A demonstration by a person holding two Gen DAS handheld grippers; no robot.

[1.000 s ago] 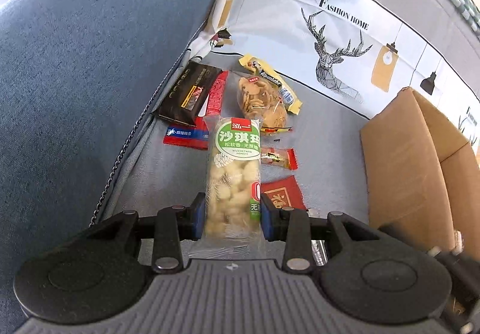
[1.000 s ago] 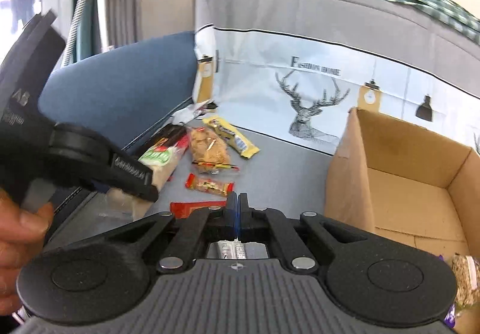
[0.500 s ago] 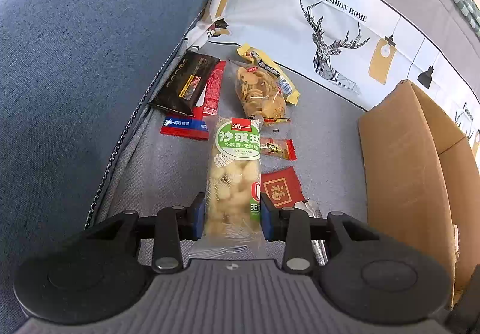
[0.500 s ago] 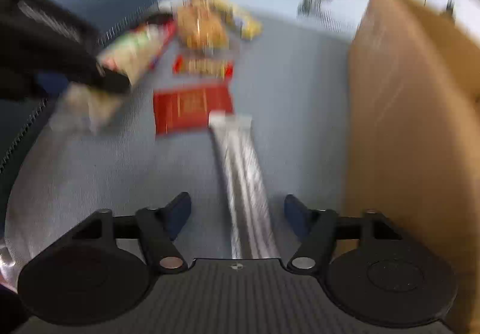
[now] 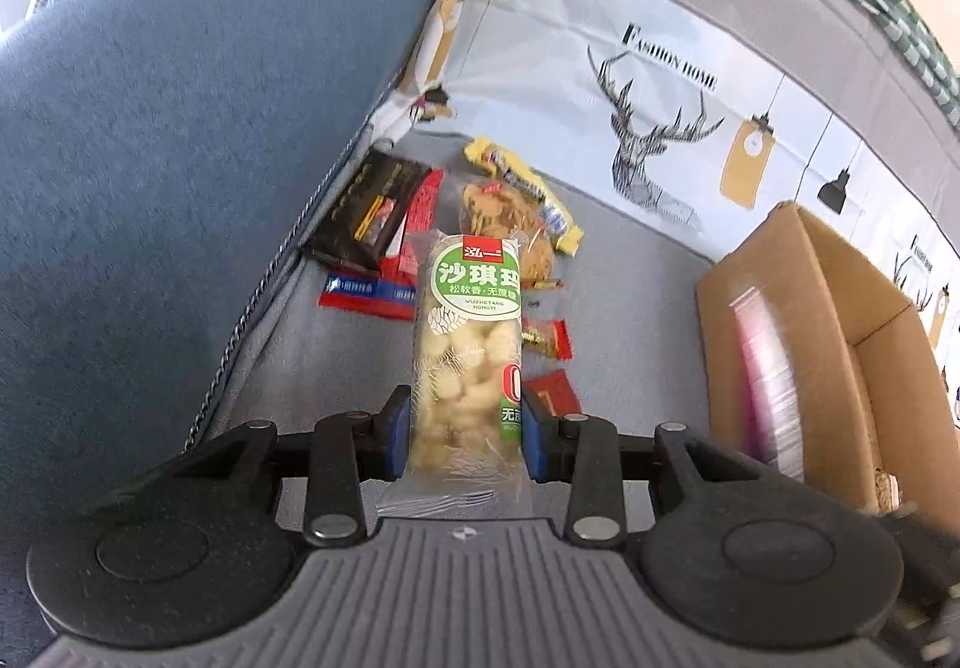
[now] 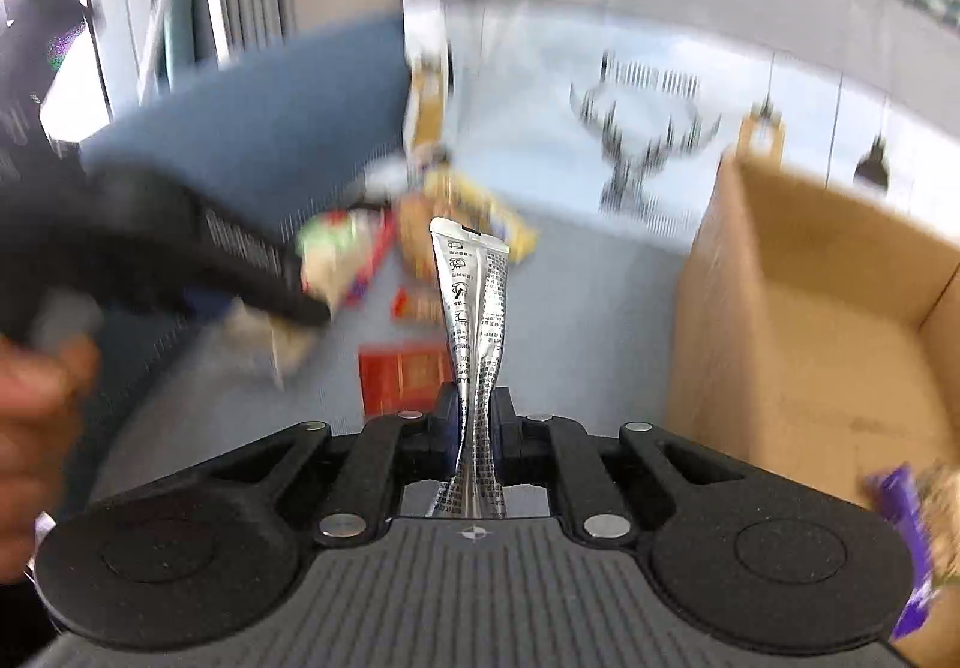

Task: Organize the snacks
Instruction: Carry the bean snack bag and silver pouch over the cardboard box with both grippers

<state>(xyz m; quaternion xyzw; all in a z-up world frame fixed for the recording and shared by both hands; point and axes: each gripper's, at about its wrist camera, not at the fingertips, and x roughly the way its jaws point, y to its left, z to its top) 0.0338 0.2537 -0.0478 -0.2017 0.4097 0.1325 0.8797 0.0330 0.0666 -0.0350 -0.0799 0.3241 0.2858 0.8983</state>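
My left gripper [image 5: 467, 431] is shut on a green-labelled pack of pale puffed snack [image 5: 471, 344], held above the grey sofa seat. My right gripper [image 6: 475, 422] is shut on a silver foil stick packet [image 6: 474, 308], lifted off the seat; it shows as a pink blur in the left wrist view [image 5: 768, 368] in front of the box. The open cardboard box [image 6: 810, 320] stands on the right. The left gripper and its pack [image 6: 336, 254] appear blurred at the left of the right wrist view.
Loose snacks lie on the seat: a black packet [image 5: 366, 212], red packets [image 5: 384, 290], a clear bag of brown snacks [image 5: 510, 224], a yellow bar [image 5: 528, 188], a small red candy [image 5: 546, 338], a red sachet [image 6: 402, 377]. The blue armrest [image 5: 180, 158] rises left. A purple wrapper [image 6: 906, 536] lies in the box.
My right gripper opened over the silver stick packet, closed on it and lifted it off the seat. My left gripper kept holding the green pack, nearly still.
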